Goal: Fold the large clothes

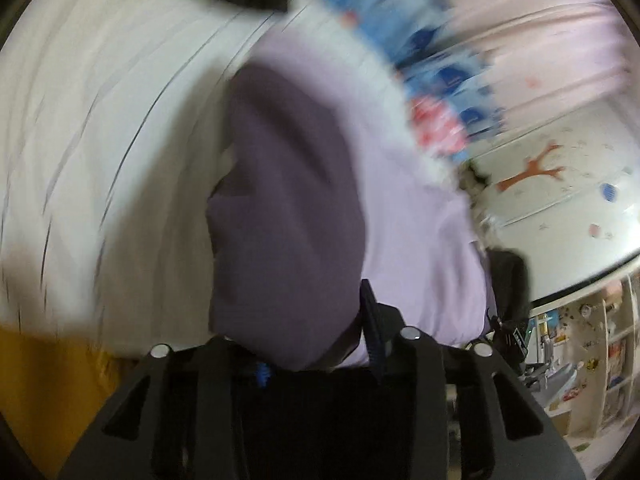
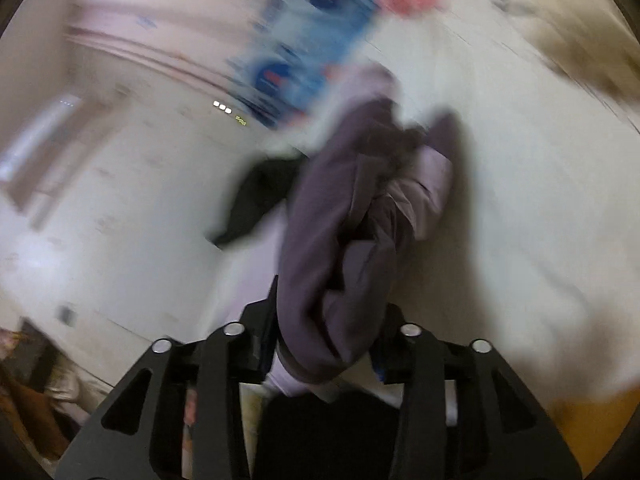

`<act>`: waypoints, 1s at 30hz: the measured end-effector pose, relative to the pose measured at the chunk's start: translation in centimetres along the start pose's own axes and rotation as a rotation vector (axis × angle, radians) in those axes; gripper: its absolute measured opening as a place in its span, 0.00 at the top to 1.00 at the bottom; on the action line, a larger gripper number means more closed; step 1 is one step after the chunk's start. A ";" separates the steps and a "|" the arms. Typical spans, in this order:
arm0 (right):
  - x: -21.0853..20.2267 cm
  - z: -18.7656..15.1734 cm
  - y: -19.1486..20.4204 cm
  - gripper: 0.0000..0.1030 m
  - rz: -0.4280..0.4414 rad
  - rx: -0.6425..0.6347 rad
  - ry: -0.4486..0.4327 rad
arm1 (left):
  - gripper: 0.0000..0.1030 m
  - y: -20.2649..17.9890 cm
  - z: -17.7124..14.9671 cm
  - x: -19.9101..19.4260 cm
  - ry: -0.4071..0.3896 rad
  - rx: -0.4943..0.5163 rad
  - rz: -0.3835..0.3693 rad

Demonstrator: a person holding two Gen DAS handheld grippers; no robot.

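Folding barely begun: left gripper (image 1: 316, 344) and right gripper (image 2: 324, 344) each clench the bunched, unfolded purple garment (image 1: 288, 200) between their fingers.

No text, label, brand or number could be read in either view. The blue patterned fabric (image 1: 436, 52) carried dark patches that might have been print, but blur smeared them beyond reading. The coloured decorations (image 1: 532, 170) on the pale wall were shapes, not letters.
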State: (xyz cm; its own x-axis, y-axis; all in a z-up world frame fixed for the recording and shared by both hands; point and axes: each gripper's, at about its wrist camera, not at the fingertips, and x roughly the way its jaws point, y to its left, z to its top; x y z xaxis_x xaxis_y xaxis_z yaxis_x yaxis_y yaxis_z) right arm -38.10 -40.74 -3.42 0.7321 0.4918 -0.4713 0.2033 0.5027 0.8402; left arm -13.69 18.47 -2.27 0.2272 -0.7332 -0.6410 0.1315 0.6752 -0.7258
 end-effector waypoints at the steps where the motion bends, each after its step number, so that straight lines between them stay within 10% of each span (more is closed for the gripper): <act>1: -0.1 -0.6 -1.8 0.55 -0.005 0.069 0.020 | 0.57 2.0 -0.7 0.2 0.023 -0.070 -0.016; 4: -4.0 -2.2 -3.7 0.54 -0.005 0.137 -0.094 | 0.57 3.7 -2.3 -3.2 -0.063 -0.116 -0.019; 9: -6.7 1.0 5.1 0.39 -0.214 -0.210 -0.256 | 0.56 0.2 -0.6 -10.4 -0.297 0.039 0.221; 11: -3.9 2.4 9.4 0.30 -0.250 -0.356 -0.242 | 0.55 -2.8 0.6 -9.8 -0.301 0.132 0.205; 16: 9.0 7.4 16.6 0.27 -0.388 -0.632 -0.171 | 0.40 -12.0 6.2 0.8 -0.232 0.414 0.138; 20: 19.0 12.5 13.3 0.27 -0.612 -0.613 -0.063 | 0.40 -11.5 11.7 10.4 -0.139 0.359 0.223; 22: 22.0 13.7 10.7 0.24 -0.593 -0.552 -0.020 | 0.40 -9.6 14.4 14.5 -0.122 0.325 0.276; 30: 24.4 16.2 12.1 0.18 -0.661 -0.606 0.002 | 0.40 -8.1 16.5 14.8 -0.108 0.252 0.311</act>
State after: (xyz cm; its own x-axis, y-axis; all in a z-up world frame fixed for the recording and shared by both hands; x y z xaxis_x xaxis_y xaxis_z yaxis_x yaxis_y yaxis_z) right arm -7.25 -34.18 -0.44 0.5861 -0.0304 -0.8097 0.2049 0.9724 0.1118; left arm 4.53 3.47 -1.72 0.3913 -0.4871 -0.7807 0.2697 0.8719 -0.4088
